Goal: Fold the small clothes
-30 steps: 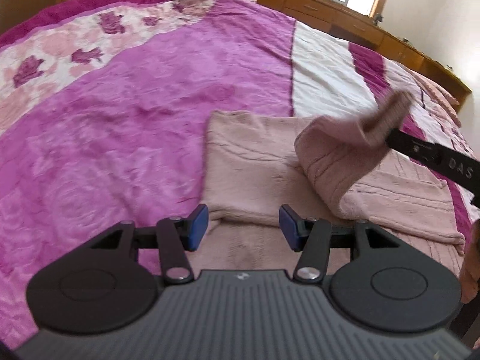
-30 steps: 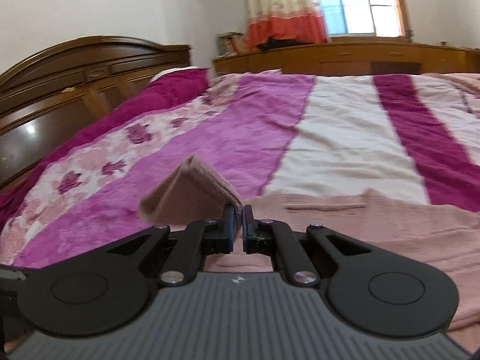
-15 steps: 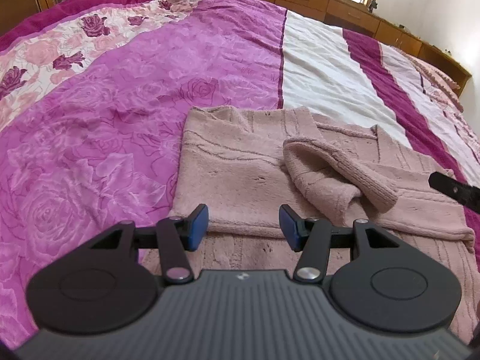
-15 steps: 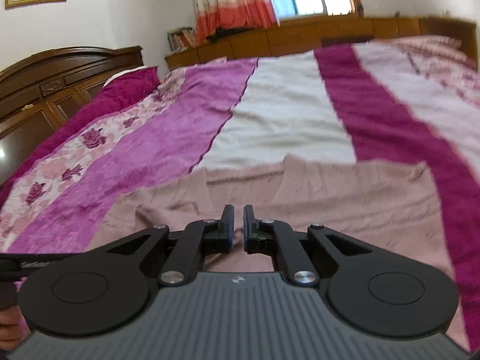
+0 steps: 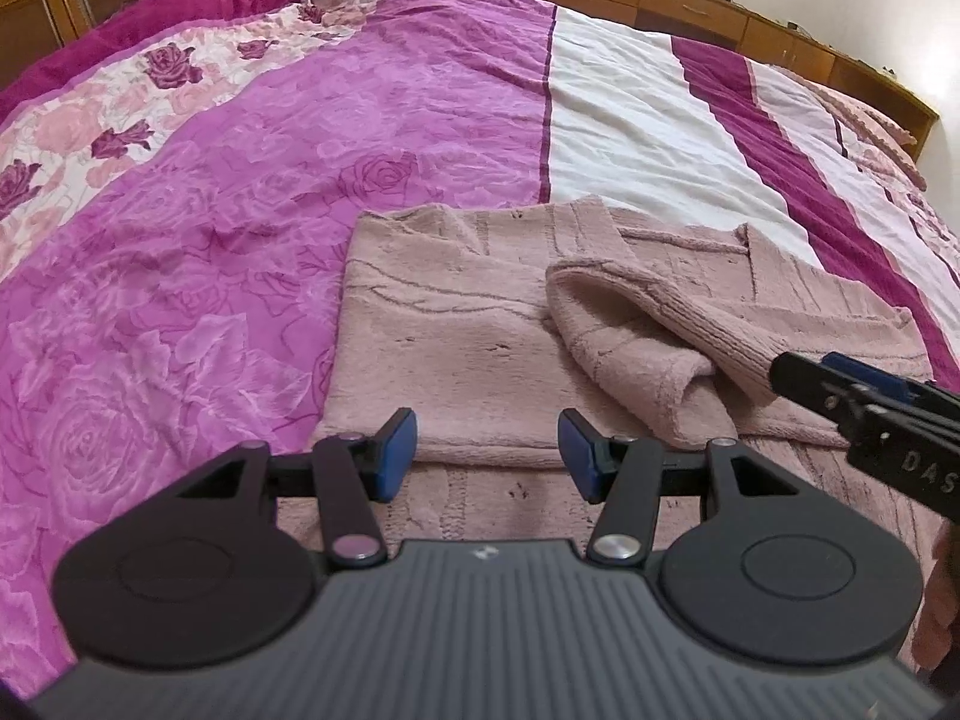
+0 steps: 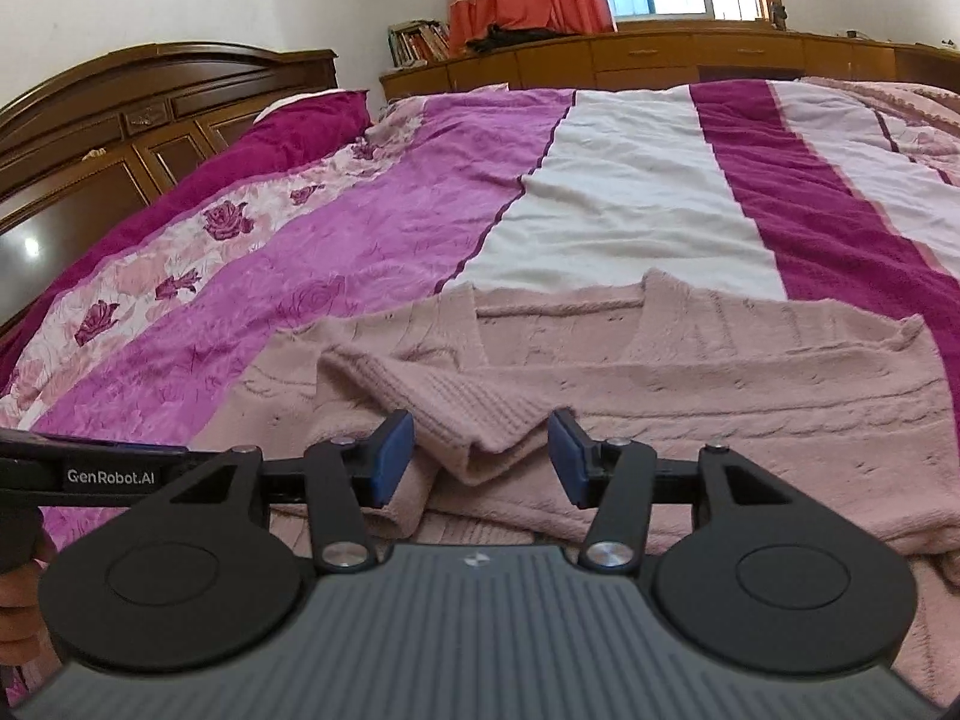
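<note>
A pink knitted cardigan (image 5: 456, 336) lies on the bed, its left side folded over. One sleeve (image 5: 648, 330) lies doubled across its middle. My left gripper (image 5: 487, 455) is open and empty, just above the cardigan's near folded edge. In the right wrist view the cardigan (image 6: 750, 384) fills the foreground. My right gripper (image 6: 482, 461) is open, with the ribbed sleeve cuff (image 6: 480, 432) lying between its jaws, not pinched. The right gripper also shows in the left wrist view (image 5: 840, 384), at the sleeve's end.
The bed has a pink, white and magenta striped cover (image 5: 630, 120). A wooden headboard (image 6: 150, 114) stands at the left, low wooden cabinets (image 6: 690, 60) along the far side. The left gripper's arm (image 6: 90, 474) crosses the lower left of the right wrist view.
One second ago my right gripper was shut on the sleeve, held up. The sleeve now lies across the cardigan and the right gripper has opened. The left gripper stayed open and moved slightly.
</note>
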`<state>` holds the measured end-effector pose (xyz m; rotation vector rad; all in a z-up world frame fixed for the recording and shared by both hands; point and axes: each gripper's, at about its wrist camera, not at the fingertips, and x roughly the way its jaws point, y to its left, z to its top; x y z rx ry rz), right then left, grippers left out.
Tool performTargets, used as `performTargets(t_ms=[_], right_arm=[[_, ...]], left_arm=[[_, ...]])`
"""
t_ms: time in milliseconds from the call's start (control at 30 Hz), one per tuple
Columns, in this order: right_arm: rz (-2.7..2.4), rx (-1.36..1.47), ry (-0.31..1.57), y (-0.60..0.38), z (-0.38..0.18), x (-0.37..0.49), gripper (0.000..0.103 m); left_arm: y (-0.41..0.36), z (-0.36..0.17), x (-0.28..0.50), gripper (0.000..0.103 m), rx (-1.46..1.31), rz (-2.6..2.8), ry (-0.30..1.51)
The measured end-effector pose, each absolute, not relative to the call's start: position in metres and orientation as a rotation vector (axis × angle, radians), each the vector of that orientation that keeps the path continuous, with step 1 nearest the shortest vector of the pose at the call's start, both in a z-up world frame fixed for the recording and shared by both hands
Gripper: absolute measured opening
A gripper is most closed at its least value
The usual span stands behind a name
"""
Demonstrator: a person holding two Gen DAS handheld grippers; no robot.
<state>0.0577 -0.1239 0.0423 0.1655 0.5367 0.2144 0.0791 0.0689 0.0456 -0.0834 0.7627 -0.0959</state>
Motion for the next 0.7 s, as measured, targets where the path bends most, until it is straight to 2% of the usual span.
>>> performTargets(t_ms=[433,700], right_arm=[[0.205,0.003,0.473,-0.102,0.033,0.063,0.058],[0.23,-0.002,0.504,-0.095,0.028,0.073,0.058]], left_arm=[[0.065,0.041,0.081,0.054,-0.063,-0.091,0.772],[0.065,0.04,0.082,0.055,-0.057,-0.091,0.771]])
